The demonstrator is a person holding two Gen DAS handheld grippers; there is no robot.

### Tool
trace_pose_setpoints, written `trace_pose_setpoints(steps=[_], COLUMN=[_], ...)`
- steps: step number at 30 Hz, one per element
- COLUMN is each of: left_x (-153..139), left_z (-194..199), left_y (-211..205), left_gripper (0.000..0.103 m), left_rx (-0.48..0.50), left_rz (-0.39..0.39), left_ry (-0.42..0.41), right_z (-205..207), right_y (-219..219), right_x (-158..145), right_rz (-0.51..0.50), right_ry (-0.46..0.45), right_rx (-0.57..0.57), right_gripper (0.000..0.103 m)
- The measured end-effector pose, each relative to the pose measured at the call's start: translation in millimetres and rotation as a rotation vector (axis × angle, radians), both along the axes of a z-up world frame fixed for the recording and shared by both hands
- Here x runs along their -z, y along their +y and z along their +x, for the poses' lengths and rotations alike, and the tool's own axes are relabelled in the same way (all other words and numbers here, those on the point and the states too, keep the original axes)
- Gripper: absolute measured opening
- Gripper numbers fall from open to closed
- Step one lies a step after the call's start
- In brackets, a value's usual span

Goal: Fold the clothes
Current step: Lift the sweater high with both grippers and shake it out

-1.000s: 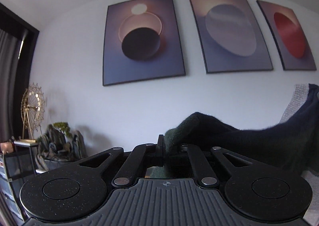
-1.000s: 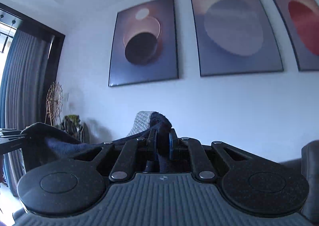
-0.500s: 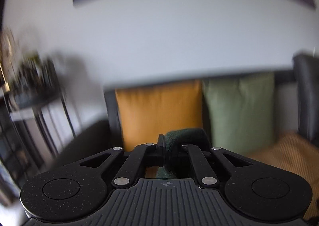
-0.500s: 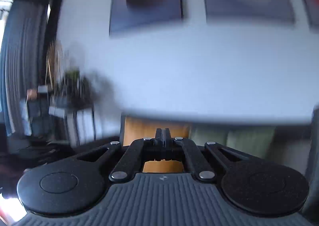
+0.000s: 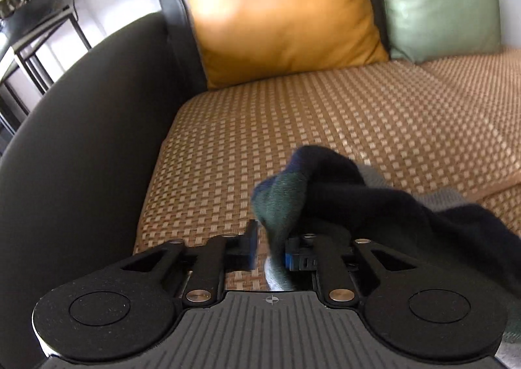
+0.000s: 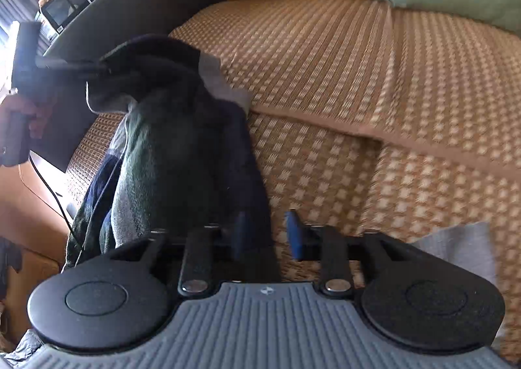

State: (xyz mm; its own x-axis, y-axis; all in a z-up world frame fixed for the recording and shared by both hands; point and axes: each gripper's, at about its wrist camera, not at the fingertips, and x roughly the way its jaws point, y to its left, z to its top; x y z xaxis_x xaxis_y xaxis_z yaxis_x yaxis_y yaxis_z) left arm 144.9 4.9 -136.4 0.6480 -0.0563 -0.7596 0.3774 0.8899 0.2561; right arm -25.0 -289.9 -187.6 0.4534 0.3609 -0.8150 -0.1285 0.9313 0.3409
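A dark navy and green knit garment [image 5: 342, 193] lies bunched on the sofa's woven seat mat [image 5: 293, 108]. My left gripper [image 5: 270, 248] points down at the seat with its jaws opening. A green fold of the garment hangs between them against the right finger, not pinched. In the right wrist view the garment [image 6: 182, 128] runs from the upper left down to my right gripper [image 6: 267, 234], whose jaws are also opening. Its dark edge lies by the left finger [image 6: 241, 232], loose. A hand [image 6: 19, 112] holds the left gripper at the far left.
An orange cushion [image 5: 280, 11] and a pale green cushion [image 5: 436, 1] lean on the sofa back. The black armrest [image 5: 81, 125] rises on the left, with a metal side table [image 5: 35, 20] beyond it. A grey cloth [image 6: 462, 248] lies on the seat at lower right.
Both views swung down from the wall with the pictures to the sofa seat. Both grippers, shut before with the garment in them, now have their jaws apart and the garment lies on the seat.
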Motion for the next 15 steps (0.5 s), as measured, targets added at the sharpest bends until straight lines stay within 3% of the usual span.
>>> trace_pose_setpoints(steps=[1, 6, 10, 15], left_x=[-1, -13, -14, 10], left_z=[2, 8, 14, 24], left_y=[1, 1, 3, -12], left_gripper=[0.059, 0.074, 0.08, 0.079], left_rx=[0.01, 0.058, 0.074, 0.109], left_rz=[-0.006, -0.043, -0.089, -0.006], left_ry=[-0.006, -0.037, -0.023, 0.033], right_z=[0, 9, 17, 38], right_y=[3, 5, 4, 11], right_x=[5, 12, 15, 32], right_rz=[0.001, 0.012, 0.042, 0.085], right_ry=[0.001, -0.01, -0.023, -0.024], right_rx=[0.001, 0.012, 0.025, 0.049], right_gripper=[0.041, 0.051, 0.051, 0.051])
